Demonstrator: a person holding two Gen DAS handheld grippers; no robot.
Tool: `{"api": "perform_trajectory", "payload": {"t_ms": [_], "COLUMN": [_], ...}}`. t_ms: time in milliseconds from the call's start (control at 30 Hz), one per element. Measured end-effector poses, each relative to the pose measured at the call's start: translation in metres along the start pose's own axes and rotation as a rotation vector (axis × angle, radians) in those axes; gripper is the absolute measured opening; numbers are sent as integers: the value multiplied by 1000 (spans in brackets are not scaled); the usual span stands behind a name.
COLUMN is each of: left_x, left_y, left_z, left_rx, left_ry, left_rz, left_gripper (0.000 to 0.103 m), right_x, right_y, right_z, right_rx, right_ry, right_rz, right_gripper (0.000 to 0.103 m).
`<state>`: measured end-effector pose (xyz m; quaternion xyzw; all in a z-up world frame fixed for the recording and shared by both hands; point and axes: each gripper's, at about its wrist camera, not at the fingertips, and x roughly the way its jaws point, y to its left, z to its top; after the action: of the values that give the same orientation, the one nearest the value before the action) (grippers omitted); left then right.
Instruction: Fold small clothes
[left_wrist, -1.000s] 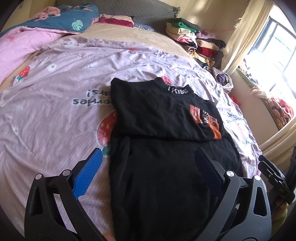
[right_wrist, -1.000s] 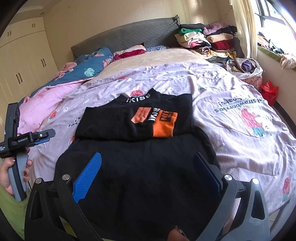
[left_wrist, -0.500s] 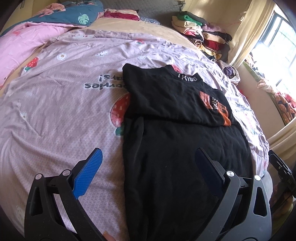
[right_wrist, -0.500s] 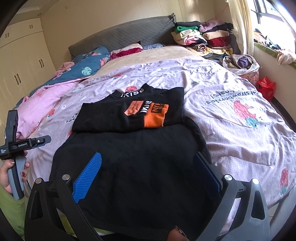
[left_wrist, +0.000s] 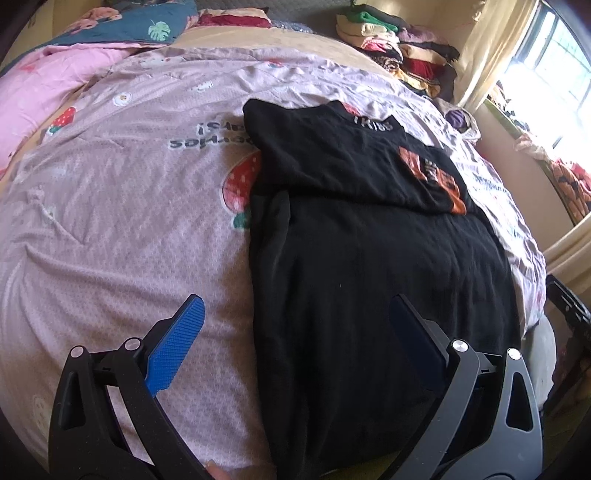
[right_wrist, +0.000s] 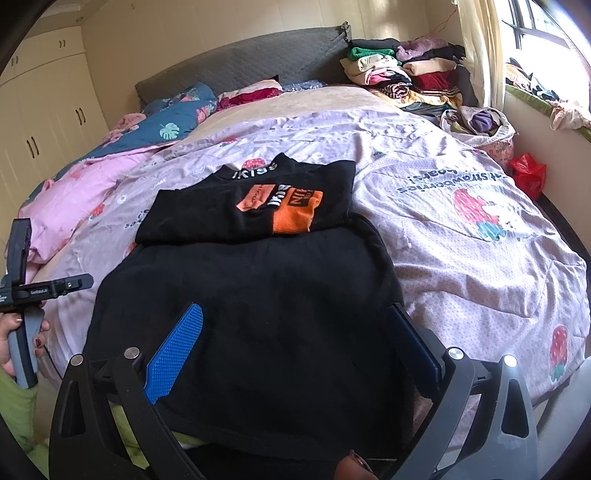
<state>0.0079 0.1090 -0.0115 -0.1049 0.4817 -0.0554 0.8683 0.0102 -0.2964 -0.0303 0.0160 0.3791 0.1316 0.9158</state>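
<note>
Lilac strawberry bedspread (left_wrist: 122, 236) carries your black garment (right_wrist: 255, 306), its top folded down. Your left gripper (left_wrist: 295, 325) and right gripper (right_wrist: 295, 332) gape empty above its hem, at 6 o'clock.

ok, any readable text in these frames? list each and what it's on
"IKISS": collar of the folded black shirt.
White lettering on its orange print: too distorted to read.
"strawberries", upside down: lilac bedspread; the rest is unclear.
Small label on the left gripper handle: too small to read.
</note>
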Motion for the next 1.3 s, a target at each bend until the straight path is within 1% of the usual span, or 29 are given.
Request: {"api": "perform_trajectory", "payload": {"t_ms": [133,400,533,567,633,667,700,800,900,1000,1133,1200,1300], "left_x": [3,9,7,6,4,3,2,2,5,8,12,14,13], "left_y": [-1,-1,3,5,7,7,7,6,8,8,5,2,-6], "left_z": [-8,-27,-33,-35,-38,-40,-42,-47,-53,-60,-75,-82,-88], "left_rx": [1,16,5,-8,-20,-18,-14,-11,-25,-34,-42,-32,7], "left_ry": [19,71,78,74,74,74,75,89,121,141,174,182,174], "left_rz": [2,-1,-13,-25,-43,-44,-43,-56,-81,-88,-104,-102,-76], "left_gripper": [93,93,93,91,80,76,68,55,54,54,54,54,54], "right_x": [0,-4,-5,-5,-6,-6,-7,-9,-10,-6,1,2,1], "right_y": [-2,-2,-3,-3,-3,-3,-4,-7,-12,-19,-30,-37,-48], "right_z": [-4,-9,-11,-11,-14,-14,-16,-19,-24,-28,-36,-41,-48], "right_rx": [-3,-21,-17,-17,-18,-18,-19,-20,-16,-8,22,40,69], "right_ry": [8,16,14,14,14,14,13,16,29,59,96,103,113], "right_rz": [9,-1,6,6,9,9,11,10,12,-4,-3,2,7], "right_gripper": [98,98,98,98,98,98,98,98,98,98,98,98,98]}}
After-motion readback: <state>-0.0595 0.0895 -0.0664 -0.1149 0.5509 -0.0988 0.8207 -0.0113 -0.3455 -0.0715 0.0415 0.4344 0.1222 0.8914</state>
